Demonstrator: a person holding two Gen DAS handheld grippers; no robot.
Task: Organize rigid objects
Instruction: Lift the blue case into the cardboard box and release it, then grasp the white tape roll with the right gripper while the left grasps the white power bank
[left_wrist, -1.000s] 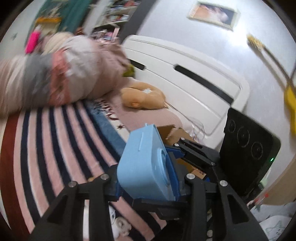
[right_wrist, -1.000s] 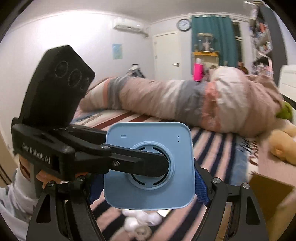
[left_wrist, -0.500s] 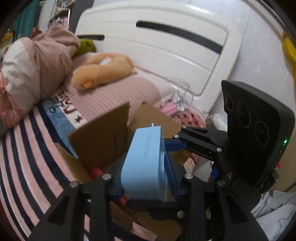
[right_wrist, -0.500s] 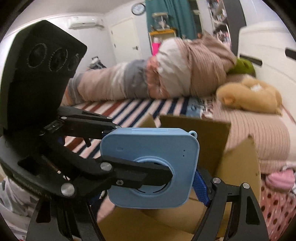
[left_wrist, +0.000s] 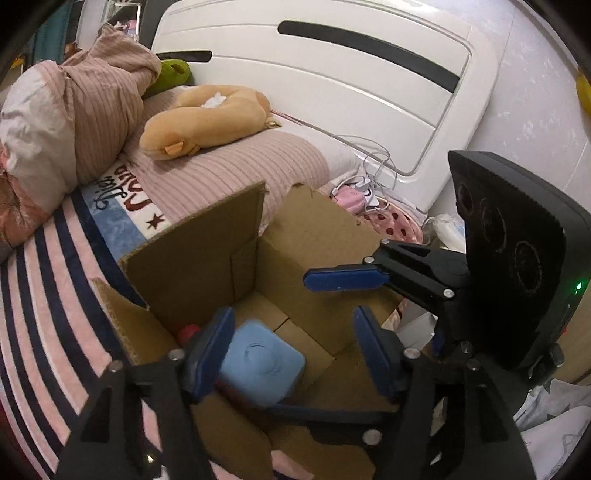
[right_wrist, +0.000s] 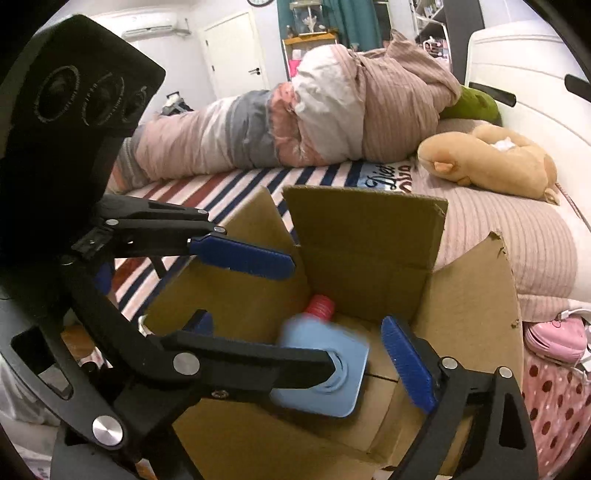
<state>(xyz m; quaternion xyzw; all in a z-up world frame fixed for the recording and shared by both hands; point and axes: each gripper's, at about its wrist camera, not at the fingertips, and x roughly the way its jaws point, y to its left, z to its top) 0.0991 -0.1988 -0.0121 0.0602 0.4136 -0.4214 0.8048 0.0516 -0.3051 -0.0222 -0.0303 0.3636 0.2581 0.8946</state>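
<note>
A light blue square device (left_wrist: 260, 365) lies in the open cardboard box (left_wrist: 192, 258), next to a red-capped object (left_wrist: 187, 332). It also shows in the right wrist view (right_wrist: 325, 369), blurred, beside the red cap (right_wrist: 320, 306) in the box (right_wrist: 369, 229). My left gripper (left_wrist: 291, 350) is open above the box, empty. My right gripper (right_wrist: 306, 350) is open above the box, empty. The right gripper's fingers (left_wrist: 343, 278) show in the left wrist view, and the left gripper's fingers (right_wrist: 240, 256) show in the right wrist view.
The box stands on a bed with a striped blanket (left_wrist: 44, 295). A rolled duvet (right_wrist: 295, 118), a tan plush (left_wrist: 207, 114) and a green plush (left_wrist: 171, 74) lie behind. White headboard (left_wrist: 332, 74) to the right. Pink case (right_wrist: 557, 336) and cables (left_wrist: 373, 173) beside the box.
Both grippers opened and let go of the blue device. It dropped into the cardboard box. Before that, both grippers carried it over the box.
</note>
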